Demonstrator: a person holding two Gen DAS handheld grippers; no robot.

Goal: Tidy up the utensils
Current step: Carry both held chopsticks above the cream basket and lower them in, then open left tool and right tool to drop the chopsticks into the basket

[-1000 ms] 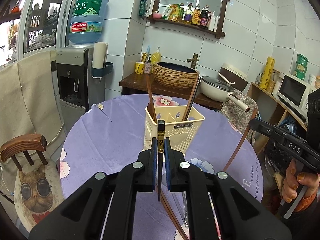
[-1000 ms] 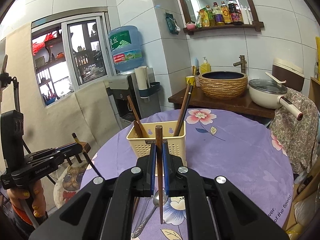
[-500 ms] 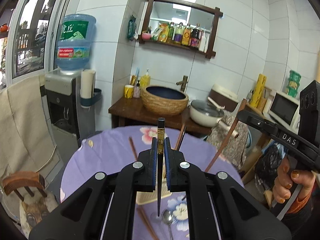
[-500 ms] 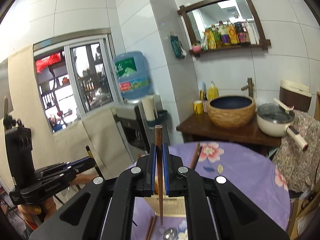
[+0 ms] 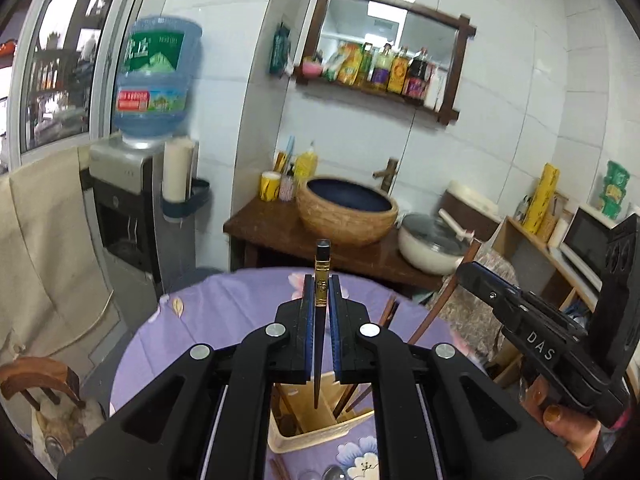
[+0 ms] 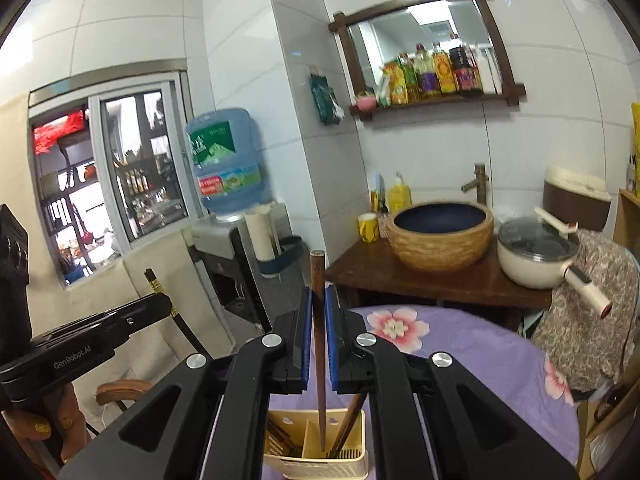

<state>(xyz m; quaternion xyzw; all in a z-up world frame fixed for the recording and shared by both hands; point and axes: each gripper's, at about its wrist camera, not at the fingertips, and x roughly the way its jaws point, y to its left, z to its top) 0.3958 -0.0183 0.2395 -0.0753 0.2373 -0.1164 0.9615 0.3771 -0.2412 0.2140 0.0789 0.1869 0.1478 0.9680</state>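
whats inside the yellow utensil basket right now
The yellow utensil basket has a divider and several brown chopsticks leaning in its compartments. Its near side and floor are hidden behind the right tool, so anything lying lower down cannot be seen.

The gripper [image 5: 321, 296] bodies hide most of the yellow basket [image 5: 320, 432] below them, the water bottle [image 5: 154, 80] up to the left is blurred, and the spoon [image 5: 332, 472] underneath is cut off by the bottom edge.
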